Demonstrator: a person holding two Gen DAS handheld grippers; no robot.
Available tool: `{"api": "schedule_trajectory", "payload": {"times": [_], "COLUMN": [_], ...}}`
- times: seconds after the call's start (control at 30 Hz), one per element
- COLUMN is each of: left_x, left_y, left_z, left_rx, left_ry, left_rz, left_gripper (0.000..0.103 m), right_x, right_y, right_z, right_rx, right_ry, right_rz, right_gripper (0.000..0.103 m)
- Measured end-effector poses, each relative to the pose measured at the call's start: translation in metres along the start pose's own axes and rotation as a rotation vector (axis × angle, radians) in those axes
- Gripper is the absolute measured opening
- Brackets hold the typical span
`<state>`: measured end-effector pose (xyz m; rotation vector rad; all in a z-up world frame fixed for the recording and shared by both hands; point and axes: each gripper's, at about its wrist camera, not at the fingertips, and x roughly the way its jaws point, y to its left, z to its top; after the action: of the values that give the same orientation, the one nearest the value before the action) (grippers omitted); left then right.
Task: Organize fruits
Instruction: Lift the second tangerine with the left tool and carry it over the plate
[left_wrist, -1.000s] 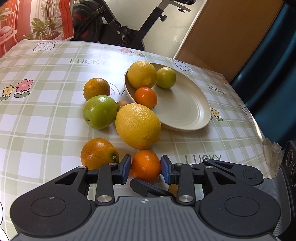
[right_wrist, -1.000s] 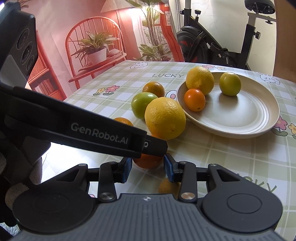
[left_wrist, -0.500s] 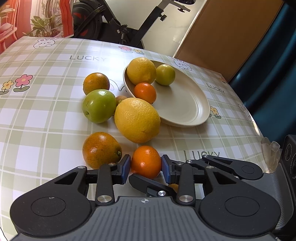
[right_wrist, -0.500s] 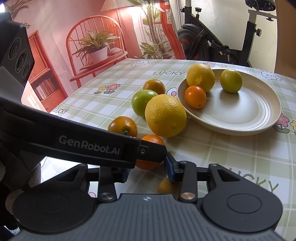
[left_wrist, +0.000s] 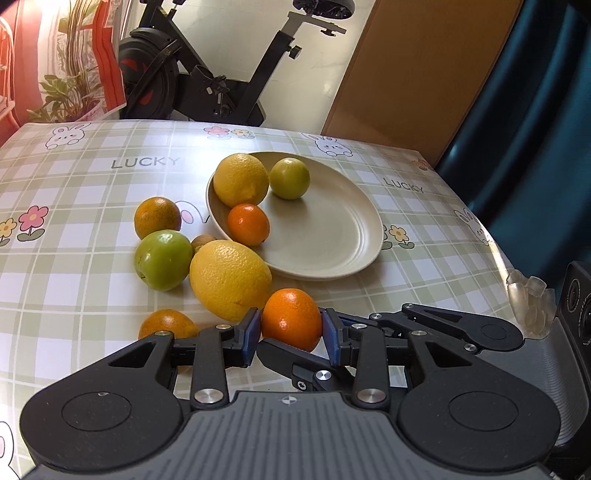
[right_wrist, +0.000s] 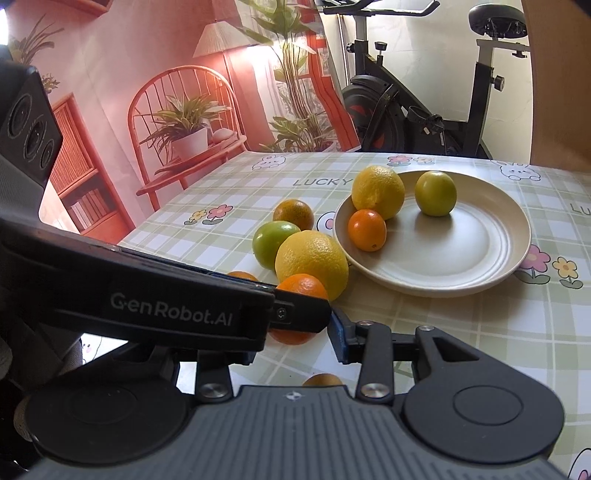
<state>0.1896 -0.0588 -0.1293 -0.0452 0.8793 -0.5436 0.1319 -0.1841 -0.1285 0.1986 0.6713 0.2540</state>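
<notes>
The left gripper (left_wrist: 291, 330) is clamped on a small orange (left_wrist: 291, 319): its two blue pads (left_wrist: 252, 334) press the fruit's left and right sides, and the orange sits just near-right of the large lemon (left_wrist: 229, 278), almost touching it. In the right wrist view the same small orange (right_wrist: 301, 295) shows partly behind the left gripper's black arm, which crosses the picture from the left. The right gripper (right_wrist: 295, 338) sits close beside and just below the left one; only one of its blue pads (right_wrist: 338, 338) is visible, the other being hidden behind that arm, so I cannot tell whether it grips anything, though its jaws stand narrow.

Left of the large lemon lies a green apple-like fruit (left_wrist: 163, 259), touching it. Beyond that is a dull orange (left_wrist: 157, 218), and another orange (left_wrist: 166, 325) lies near, partly hidden by the left gripper's linkage. A small brown fruit (left_wrist: 201, 242) peeks out between the green one and the plate.

The cream plate (left_wrist: 332, 236) stands to the right of this cluster, on the green checked tablecloth (left_wrist: 74, 258). On its far left part are a lemon (left_wrist: 241, 180), a yellow-green round fruit (left_wrist: 289, 178) and a small orange fruit (left_wrist: 248, 224).

Beyond the table stands an exercise bike (left_wrist: 207, 74).
</notes>
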Motion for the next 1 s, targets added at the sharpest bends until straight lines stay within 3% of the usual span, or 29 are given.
{"api": "schedule_trajectory", "payload": {"times": [0.4, 0.73, 1.0], "left_x": [0.029, 0.081, 0.108], "left_y": [-0.019, -0.004, 0.001], "left_z": [0.049, 0.09, 0.098], "left_rx": [0.063, -0.004, -0.047], "left_ry": [-0.01, 0.022, 0.047], "left_rz": [-0.01, -0.02, 0.023], "left_gripper": [0.038, 0.038, 0.038], "right_x": [-0.006, 0.038, 0.065], "right_y": [-0.04, -0.078, -0.094], "right_z": [0.031, 0.064, 0.07], "right_rx": [0.052, 0.065, 0.039], "right_ry": [-0.07, -0.03, 0.014], "right_rz": [-0.041, -0.067, -0.091], "right_gripper": [0.04, 0.04, 0.04]}}
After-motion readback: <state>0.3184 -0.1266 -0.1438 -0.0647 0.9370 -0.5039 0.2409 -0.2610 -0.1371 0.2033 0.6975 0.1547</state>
